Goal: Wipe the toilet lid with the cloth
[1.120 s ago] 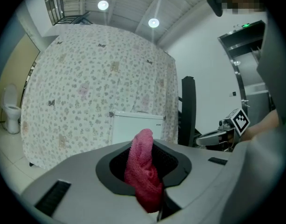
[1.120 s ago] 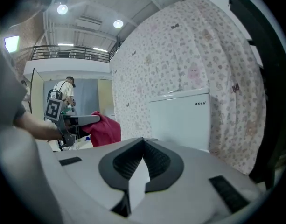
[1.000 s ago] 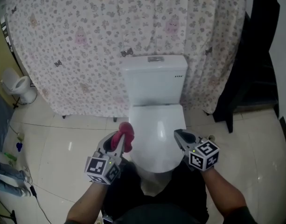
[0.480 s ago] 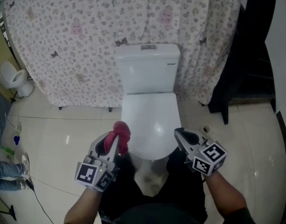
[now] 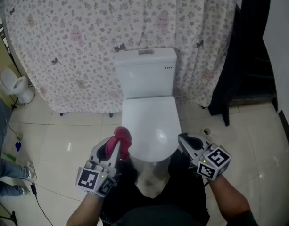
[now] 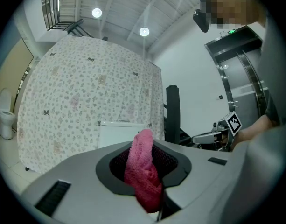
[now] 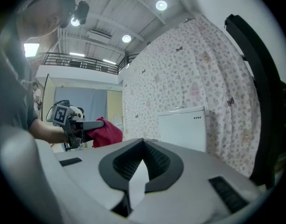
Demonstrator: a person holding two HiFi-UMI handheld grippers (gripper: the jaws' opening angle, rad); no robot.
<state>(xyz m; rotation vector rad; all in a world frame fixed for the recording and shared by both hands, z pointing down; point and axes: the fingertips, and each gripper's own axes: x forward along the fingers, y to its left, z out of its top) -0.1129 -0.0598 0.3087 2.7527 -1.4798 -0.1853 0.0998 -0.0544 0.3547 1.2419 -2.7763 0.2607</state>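
Note:
A white toilet stands against the curtain with its lid (image 5: 148,124) down and its tank (image 5: 145,73) behind. My left gripper (image 5: 117,143) hangs just left of the lid's front edge, shut on a bunched pink cloth (image 5: 122,139) that sticks up between its jaws (image 6: 142,169). My right gripper (image 5: 185,142) hovers at the lid's front right corner, its jaws closed to a thin slit with nothing in them (image 7: 139,169). Neither gripper touches the lid. The right gripper view also shows the cloth (image 7: 106,132) and the tank (image 7: 184,127).
A flowered curtain (image 5: 78,36) hangs behind the toilet. A dark black frame (image 5: 238,55) stands to the right. A small white potty (image 5: 14,86) sits at far left. A small cup (image 5: 207,132) rests on the tiled floor (image 5: 64,135) by the toilet.
The view has shifted so the toilet sits slightly higher and further left. Both grippers have stayed near the lid's front, the left still holding the cloth.

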